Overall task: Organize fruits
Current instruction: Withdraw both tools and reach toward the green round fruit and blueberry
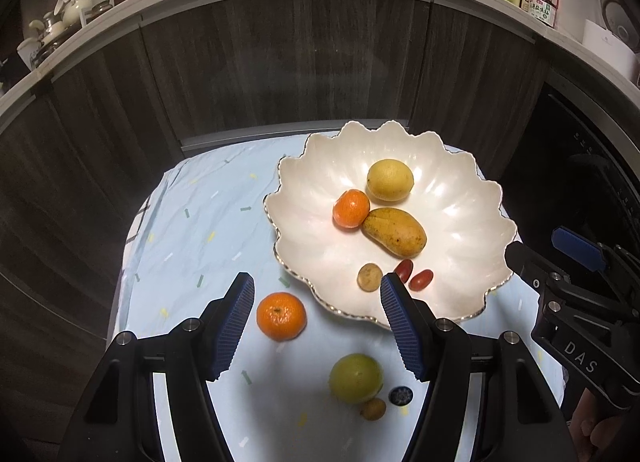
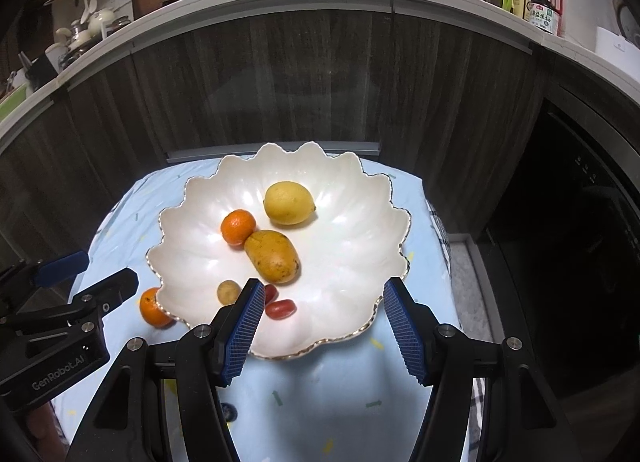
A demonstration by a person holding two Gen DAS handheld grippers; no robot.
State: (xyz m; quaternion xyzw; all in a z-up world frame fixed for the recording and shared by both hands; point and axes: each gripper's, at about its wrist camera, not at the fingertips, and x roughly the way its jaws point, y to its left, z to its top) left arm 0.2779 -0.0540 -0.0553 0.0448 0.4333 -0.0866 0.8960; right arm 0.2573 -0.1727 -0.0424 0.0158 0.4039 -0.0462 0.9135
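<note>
Hovering with fingers apart, my left claw [image 1: 318, 326] sits above the tangerine [image 1: 281, 316] on the tabletop [image 1: 192, 246]. My right claw [image 2: 324, 328], also spread, hangs empty over the bowl [image 2: 360, 262].

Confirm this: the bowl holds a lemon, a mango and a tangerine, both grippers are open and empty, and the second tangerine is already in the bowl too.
Not quite. The second tangerine lies on the blue cloth outside the bowl, as the left wrist view shows. The rest holds: lemon, mango and tangerine are in the bowl, and the left gripper and right gripper are open and empty.
</note>
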